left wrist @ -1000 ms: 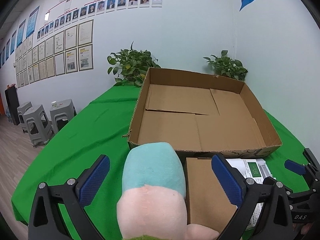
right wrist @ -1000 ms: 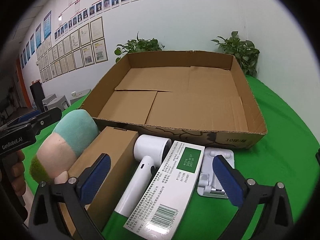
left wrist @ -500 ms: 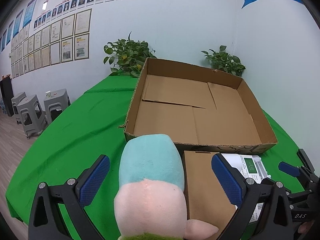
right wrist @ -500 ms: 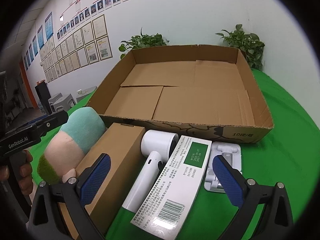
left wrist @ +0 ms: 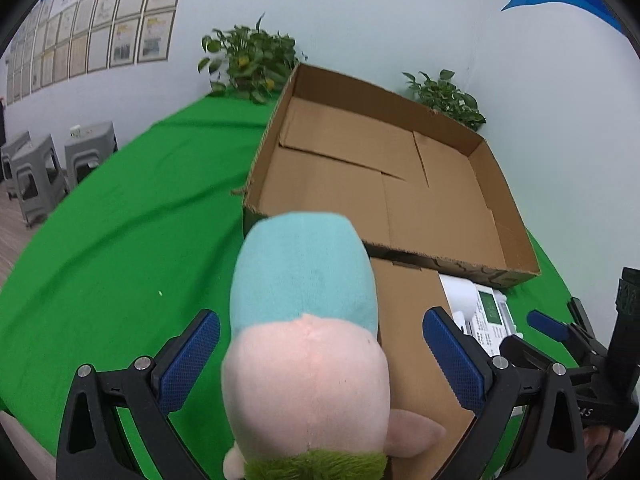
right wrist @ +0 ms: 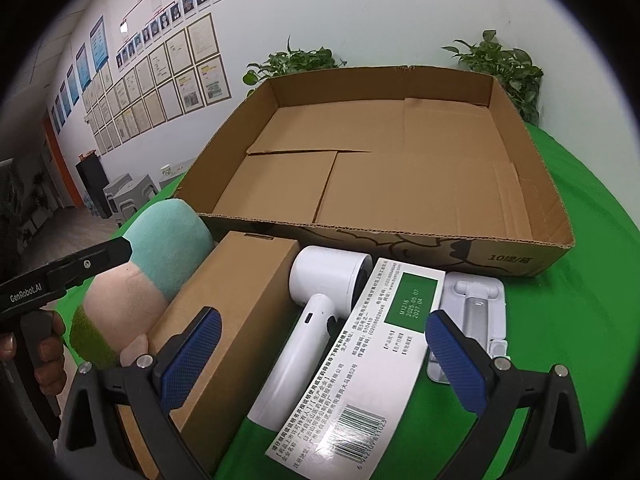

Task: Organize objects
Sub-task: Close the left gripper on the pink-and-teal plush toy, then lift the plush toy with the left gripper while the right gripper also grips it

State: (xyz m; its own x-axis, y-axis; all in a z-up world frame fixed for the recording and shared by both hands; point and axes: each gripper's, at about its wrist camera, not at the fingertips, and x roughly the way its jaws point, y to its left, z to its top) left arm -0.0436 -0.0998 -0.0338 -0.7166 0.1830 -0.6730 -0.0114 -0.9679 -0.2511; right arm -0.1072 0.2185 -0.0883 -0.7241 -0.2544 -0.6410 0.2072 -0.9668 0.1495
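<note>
1. Since a second ago, the left gripper [left wrist: 320, 356] has come forward and lower over the plush toy [left wrist: 308, 340], which now fills more of its view; the right gripper [right wrist: 320, 352] has likewise closed in on the row of items.
2. That plush toy, teal at the top, pink in the middle and green at the base, lies on the green surface [left wrist: 120, 240] just in front of the near-left corner of the open cardboard tray [right wrist: 516, 256], touching the brown carton [right wrist: 236, 304] on its right.
3. Both jaws of the left gripper stand wide apart on either side of the toy, gripping nothing yet.
4. The right gripper is also spread open and empty, hovering above the white hair dryer [right wrist: 316, 312] and the long white medicine box [right wrist: 360, 368], which partly overlaps the dryer; a white phone stand [right wrist: 476, 320] lies just beside them.
5. Nothing sits in the tray so far, so the sorting looks barely begun.
6. Risks, as I judge them: the soft toy may squash and slip if pinched near its rounded end; the left gripper's right jaw could catch the carton's edge and shove it; and the two grippers work close together, so they could collide.
</note>
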